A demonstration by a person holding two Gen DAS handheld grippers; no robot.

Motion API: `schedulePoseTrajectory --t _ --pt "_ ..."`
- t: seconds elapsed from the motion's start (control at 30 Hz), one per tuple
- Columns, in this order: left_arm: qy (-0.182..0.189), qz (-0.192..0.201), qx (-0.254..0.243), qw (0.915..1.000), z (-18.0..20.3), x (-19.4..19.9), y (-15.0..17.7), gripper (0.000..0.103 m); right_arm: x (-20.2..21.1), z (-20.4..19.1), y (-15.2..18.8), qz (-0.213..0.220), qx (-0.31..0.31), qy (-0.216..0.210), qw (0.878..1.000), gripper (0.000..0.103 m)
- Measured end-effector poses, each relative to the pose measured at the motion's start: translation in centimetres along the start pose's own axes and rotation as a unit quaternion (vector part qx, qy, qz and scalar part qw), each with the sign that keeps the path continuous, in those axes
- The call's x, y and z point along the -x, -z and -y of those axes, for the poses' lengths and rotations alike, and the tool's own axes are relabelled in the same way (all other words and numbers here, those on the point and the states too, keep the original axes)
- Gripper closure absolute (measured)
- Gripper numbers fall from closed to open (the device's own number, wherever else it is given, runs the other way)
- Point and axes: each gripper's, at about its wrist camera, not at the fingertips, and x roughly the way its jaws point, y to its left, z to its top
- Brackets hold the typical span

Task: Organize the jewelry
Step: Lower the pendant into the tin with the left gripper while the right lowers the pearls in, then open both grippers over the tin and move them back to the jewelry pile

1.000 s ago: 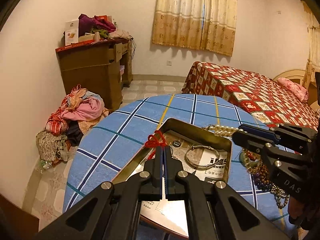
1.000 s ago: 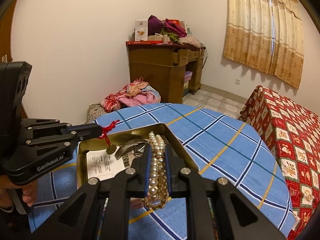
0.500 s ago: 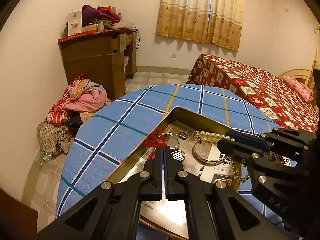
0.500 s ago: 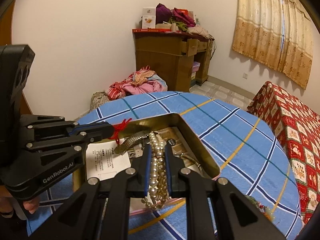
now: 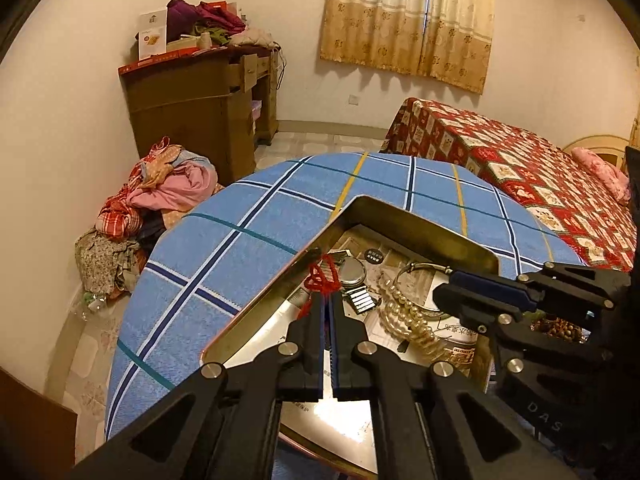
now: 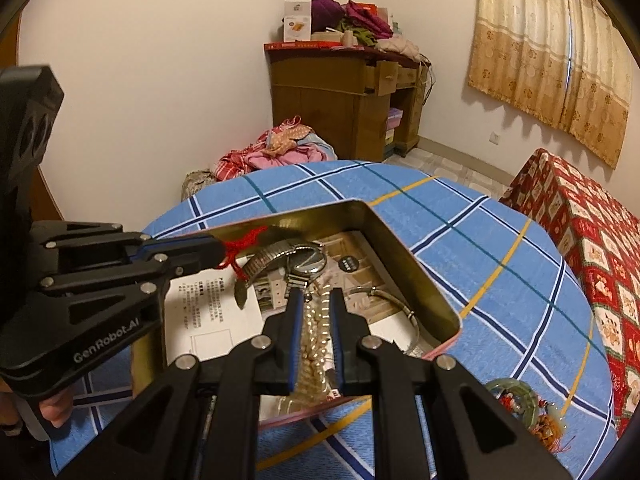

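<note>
A gold metal tin [image 5: 424, 227] [image 6: 404, 254] stands on the blue checked table, lined with printed paper. My left gripper [image 5: 329, 300] [image 6: 220, 250] is shut on a red cord with a dark pendant [image 6: 241, 294] and holds it over the tin. My right gripper [image 6: 316, 298] [image 5: 444, 300] is low inside the tin, with a pearl necklace [image 5: 408, 316] [image 6: 314, 344] between its slightly parted fingers; the pearls lie on the tin floor. A silver watch [image 6: 302, 260] and a thin bangle [image 5: 424, 270] lie in the tin.
A jade bangle with red tassel [image 6: 516, 400] lies on the table right of the tin. Dark beads [image 5: 560, 326] lie behind the right gripper. A bed [image 5: 540, 176], a cabinet [image 5: 200, 108] and a clothes pile [image 5: 160, 196] surround the table.
My right gripper carried the pearl necklace from the tin's right edge down into the tin, and its fingers have eased apart. My left gripper moved forward over the tin with the red cord.
</note>
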Motion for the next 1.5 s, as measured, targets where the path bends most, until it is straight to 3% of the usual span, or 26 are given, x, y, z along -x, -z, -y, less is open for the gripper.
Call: schedulePoseTrajectory --t 0.07,0.13,0.23,0.27,0.3,0.37,0.4,0.97,1.5 --pt "-0.003 -0.003 -0.002 1.0 0.1 0.0 0.0 0.102 0.2 0.0 0.0 0.001 0.0 0.002 1.0 0.085" --pt "-0.006 -0.005 -0.004 1.0 0.1 0.0 0.1 0.101 0.4 0.1 0.1 0.003 -0.001 0.003 1.0 0.065" --pt "-0.008 -0.008 0.0 0.9999 0.0 0.0 0.2 0.094 0.6 0.3 0.3 0.006 -0.007 0.006 1.0 0.062" --pt "-0.008 -0.008 0.001 0.9999 0.0 0.1 0.3 0.081 0.6 0.4 0.3 0.006 -0.009 0.005 1.0 0.062" --pt "-0.011 -0.006 0.002 0.9999 0.0 0.2 0.3 0.076 0.7 0.4 0.4 0.006 -0.011 0.006 1.0 0.062" --pt "-0.018 0.004 0.003 0.9998 0.0 0.5 0.3 0.044 0.7 0.5 0.5 0.006 -0.013 0.006 1.0 0.061" --pt "-0.02 0.01 0.003 0.9997 0.0 0.7 0.4 0.041 0.7 0.5 0.5 0.006 -0.014 0.006 1.0 0.059" --pt "-0.025 0.009 0.019 0.9995 -0.1 1.0 1.2 0.041 1.5 0.3 1.6 0.008 -0.023 0.008 1.0 0.045" --pt "-0.03 0.021 -0.013 0.9992 2.9 2.3 3.0 0.041 4.5 2.5 4.4 0.014 -0.072 0.022 0.997 0.039"
